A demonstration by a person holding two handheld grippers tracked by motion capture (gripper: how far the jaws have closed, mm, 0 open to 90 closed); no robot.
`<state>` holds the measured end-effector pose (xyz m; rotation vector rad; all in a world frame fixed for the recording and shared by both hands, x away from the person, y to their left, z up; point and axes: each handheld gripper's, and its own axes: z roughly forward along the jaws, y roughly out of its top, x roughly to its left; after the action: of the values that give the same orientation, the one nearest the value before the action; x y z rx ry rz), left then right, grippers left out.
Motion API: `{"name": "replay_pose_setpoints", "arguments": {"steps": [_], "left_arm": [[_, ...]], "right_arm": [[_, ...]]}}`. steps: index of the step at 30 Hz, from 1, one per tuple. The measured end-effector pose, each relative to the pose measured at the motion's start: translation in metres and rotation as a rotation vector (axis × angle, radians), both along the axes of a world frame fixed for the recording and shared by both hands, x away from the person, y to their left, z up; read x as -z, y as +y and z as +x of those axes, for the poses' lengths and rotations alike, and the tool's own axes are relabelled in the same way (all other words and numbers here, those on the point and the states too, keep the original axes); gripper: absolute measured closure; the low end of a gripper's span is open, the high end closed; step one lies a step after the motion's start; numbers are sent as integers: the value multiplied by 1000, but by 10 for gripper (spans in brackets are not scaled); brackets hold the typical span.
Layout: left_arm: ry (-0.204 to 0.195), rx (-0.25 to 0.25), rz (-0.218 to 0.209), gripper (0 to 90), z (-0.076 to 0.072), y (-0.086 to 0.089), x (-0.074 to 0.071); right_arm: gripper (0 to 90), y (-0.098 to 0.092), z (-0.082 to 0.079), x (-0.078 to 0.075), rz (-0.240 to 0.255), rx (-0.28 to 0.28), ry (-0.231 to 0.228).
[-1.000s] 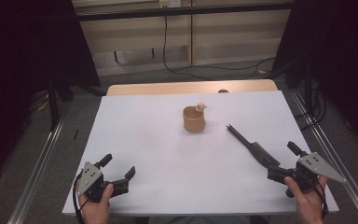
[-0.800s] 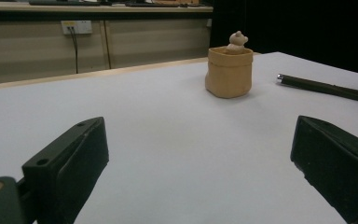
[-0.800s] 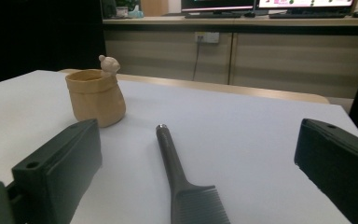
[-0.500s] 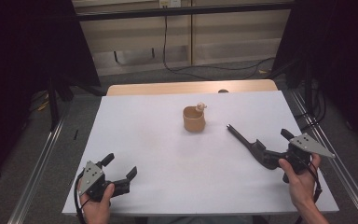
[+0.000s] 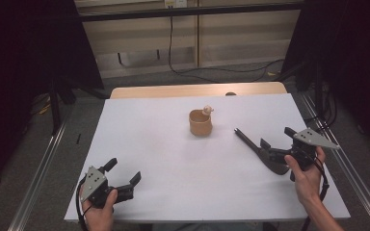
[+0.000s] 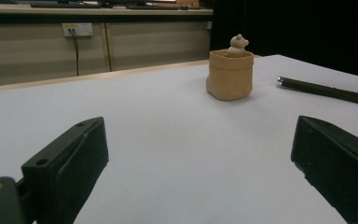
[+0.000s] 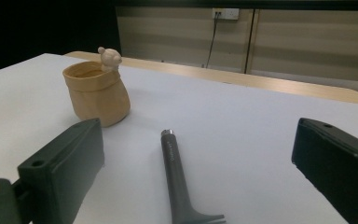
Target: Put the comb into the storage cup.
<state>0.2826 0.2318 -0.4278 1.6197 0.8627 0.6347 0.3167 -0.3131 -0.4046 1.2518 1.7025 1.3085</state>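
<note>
A tan sack-shaped cup (image 5: pixel 200 123) with a small bear figure (image 5: pixel 207 110) on its rim stands mid-table. To its right lies a dark grey long-handled tool (image 5: pixel 250 143), handle end toward the cup. My right gripper (image 5: pixel 275 144) is open, and its jaws stand on either side of the tool's wider end without touching it. In the right gripper view (image 7: pixel 198 137) the tool's handle (image 7: pixel 172 163) runs away between the jaws, with the cup (image 7: pixel 97 95) at the far left. My left gripper (image 5: pixel 123 171) rests open and empty near the front left corner, facing the cup (image 6: pixel 230 74).
The white tabletop (image 5: pixel 149 139) sits on a wooden table (image 5: pixel 173 90), with metal rails (image 5: pixel 43 163) along both sides. A cable (image 5: pixel 173 48) hangs down the back wall. Bare white surface lies between the left gripper and the cup.
My right gripper has moved forward and left from the front right corner up to the tool's wide end. The left gripper, cup and tool have stayed put.
</note>
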Motion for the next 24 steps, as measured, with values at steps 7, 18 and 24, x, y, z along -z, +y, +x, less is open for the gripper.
{"name": "replay_pose_setpoints", "arguments": {"steps": [7,18,24], "left_arm": [[5,2,-1,39,2,-1,0],[6,8,1,39,2,-1,0],[7,6,-4,39,2,0,0]], "right_arm": [[23,1,18,-8,-17,-15,25],[42,4,38,-7,-25,-40,107],[46,11,45,-5,-42,-99,211]]}}
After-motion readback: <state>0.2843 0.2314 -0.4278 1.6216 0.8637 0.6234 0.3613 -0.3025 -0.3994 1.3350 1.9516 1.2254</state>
